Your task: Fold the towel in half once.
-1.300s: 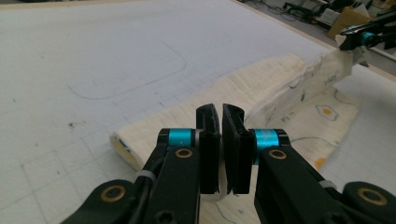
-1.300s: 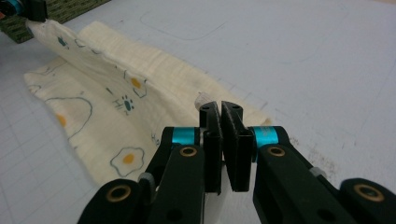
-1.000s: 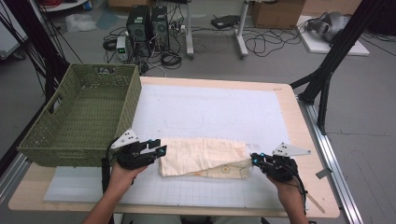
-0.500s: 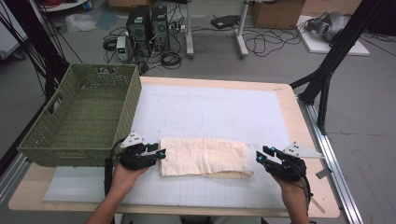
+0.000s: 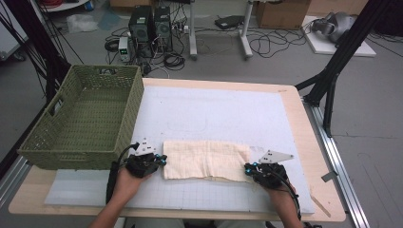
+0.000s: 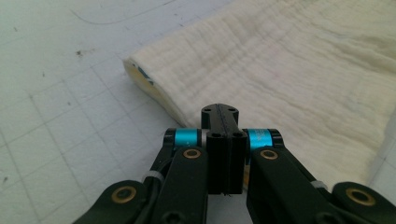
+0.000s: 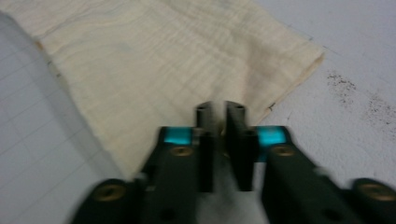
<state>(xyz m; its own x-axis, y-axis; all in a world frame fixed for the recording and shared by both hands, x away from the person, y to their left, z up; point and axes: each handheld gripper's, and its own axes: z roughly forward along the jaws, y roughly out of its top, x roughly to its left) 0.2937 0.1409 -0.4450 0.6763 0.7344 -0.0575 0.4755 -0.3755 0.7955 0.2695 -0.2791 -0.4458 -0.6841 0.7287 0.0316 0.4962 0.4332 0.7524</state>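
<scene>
Left of frame: green basket (image 5: 81,121) on the surface (image 5: 294,102). Lower centre: folded cream cloth (image 5: 205,159). Left tongs (image 5: 159,160) have just closed, pinching its left edge; right tongs (image 5: 248,168) have just closed, nearly together, on its lower right corner.

Even, soft overhead room light, no hard glare, faint shadows under the green basket (image 5: 81,123), high view slightly soft, left gripper view sharp on the cream cloth (image 6: 299,70), right gripper view smeared by motion blur, near parts unfocused
</scene>
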